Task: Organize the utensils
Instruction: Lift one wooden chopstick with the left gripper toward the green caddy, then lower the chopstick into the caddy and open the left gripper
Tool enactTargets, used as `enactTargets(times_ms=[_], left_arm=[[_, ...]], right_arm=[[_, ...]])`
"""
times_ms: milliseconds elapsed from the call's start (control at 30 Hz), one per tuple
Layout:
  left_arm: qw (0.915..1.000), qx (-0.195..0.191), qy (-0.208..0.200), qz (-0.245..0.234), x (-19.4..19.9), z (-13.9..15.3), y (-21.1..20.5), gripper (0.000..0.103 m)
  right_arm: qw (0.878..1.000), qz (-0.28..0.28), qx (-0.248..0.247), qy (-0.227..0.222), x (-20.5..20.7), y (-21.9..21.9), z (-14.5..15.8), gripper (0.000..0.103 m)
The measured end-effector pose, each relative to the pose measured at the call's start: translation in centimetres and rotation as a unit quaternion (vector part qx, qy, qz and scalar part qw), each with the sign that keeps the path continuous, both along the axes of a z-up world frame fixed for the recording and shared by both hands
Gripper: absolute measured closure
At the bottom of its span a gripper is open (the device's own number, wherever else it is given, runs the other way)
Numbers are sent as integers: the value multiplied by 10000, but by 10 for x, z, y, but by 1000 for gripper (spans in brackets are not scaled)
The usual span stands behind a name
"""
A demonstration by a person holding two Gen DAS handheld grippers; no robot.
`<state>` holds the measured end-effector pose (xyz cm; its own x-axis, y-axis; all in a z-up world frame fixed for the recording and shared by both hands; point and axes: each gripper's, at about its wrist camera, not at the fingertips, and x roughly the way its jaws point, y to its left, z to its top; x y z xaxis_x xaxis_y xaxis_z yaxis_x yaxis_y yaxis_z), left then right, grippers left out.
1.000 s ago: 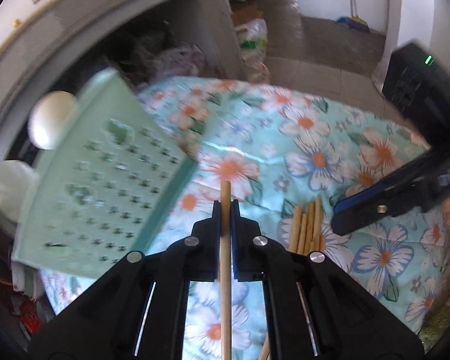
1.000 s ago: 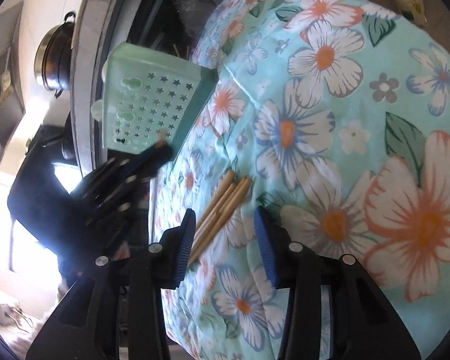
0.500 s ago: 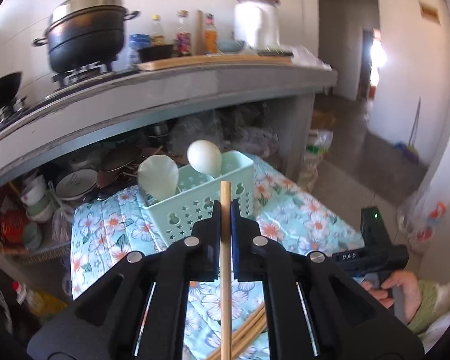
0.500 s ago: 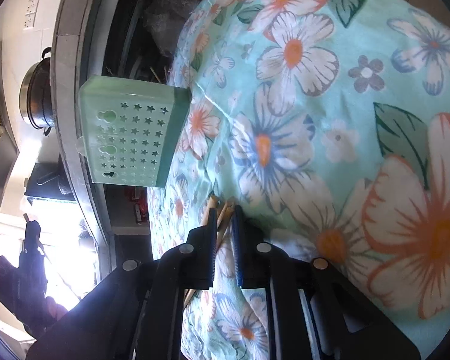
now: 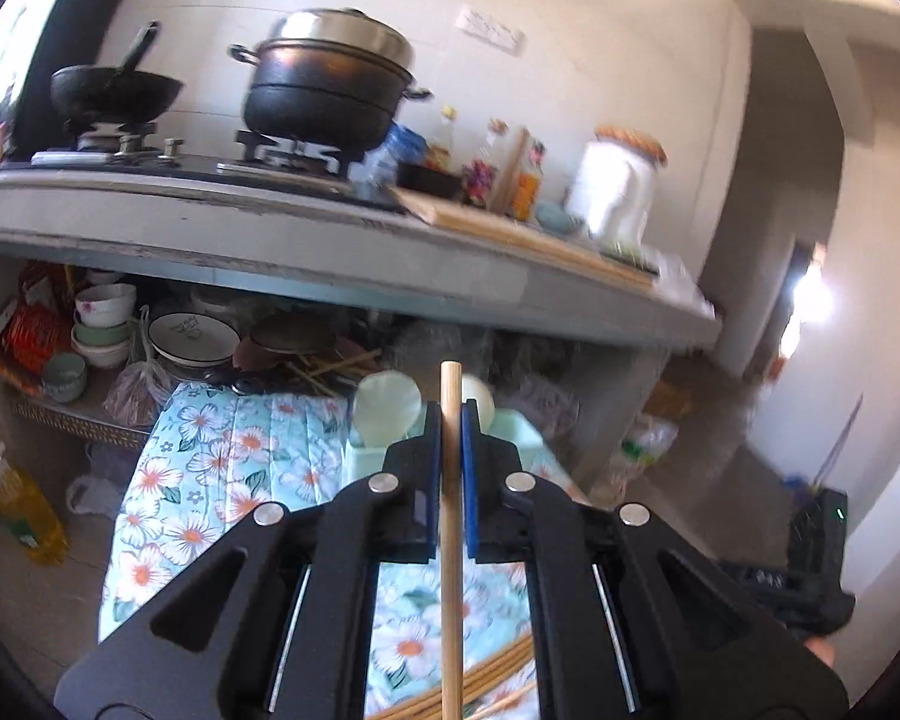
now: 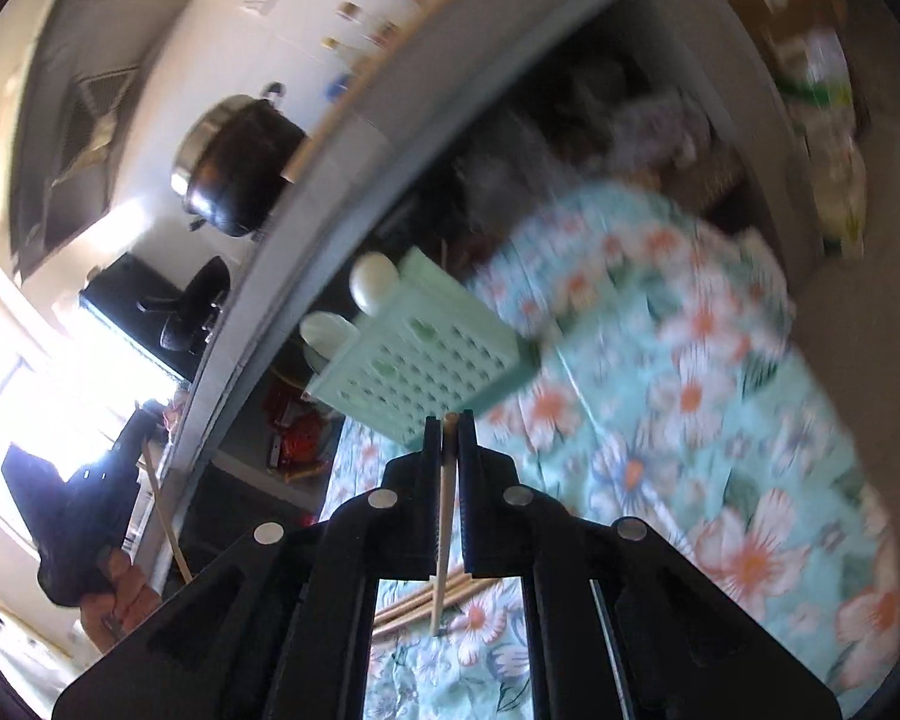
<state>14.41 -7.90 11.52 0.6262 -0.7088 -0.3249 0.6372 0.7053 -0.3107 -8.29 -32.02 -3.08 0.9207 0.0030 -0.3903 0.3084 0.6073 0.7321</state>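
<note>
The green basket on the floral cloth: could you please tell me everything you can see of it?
The basket is a pale mint-green box, plastic by its look. Its broad side is pierced with rows of small star-shaped holes and a few larger cut-outs near the rim. It stands upright at the far edge of the floral cloth, below the counter. Two pale spoons stand in it, their bowls rising above the rim. Neither claw touches it.

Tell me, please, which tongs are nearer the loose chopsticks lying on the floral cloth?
Right. The right tongs hover just above the loose chopsticks; the left tongs hang farther off to the side.
</note>
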Motion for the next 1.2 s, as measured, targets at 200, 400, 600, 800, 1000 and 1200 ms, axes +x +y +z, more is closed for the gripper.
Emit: enactTargets(times_ms=[200, 400, 600, 800, 1000, 1200], left_arm=[[9952, -856, 168, 445, 11, -15, 15, 98], [9965, -306, 602, 491, 23, -52, -1, 98], [9933, 479, 893, 561, 22, -94, -3, 98], [9905, 525, 1156, 519, 22, -109, 9, 98], [9907, 603, 1142, 417, 18, -89, 10, 98], [9982, 70, 422, 418, 31, -18, 2, 98]], right_arm=[[9947, -127, -1008, -162, -20, 12, 50, 98], [9884, -233, -1493, -167, -22, 22, 68, 98], [9871, -255, -1570, -178, -23, 20, 72, 98], [9872, -162, -1568, -226, -20, 22, 72, 98], [9858, -42, -1664, -237, -19, 25, 74, 98], [9830, -30, -1801, -368, -26, 26, 82, 98]])
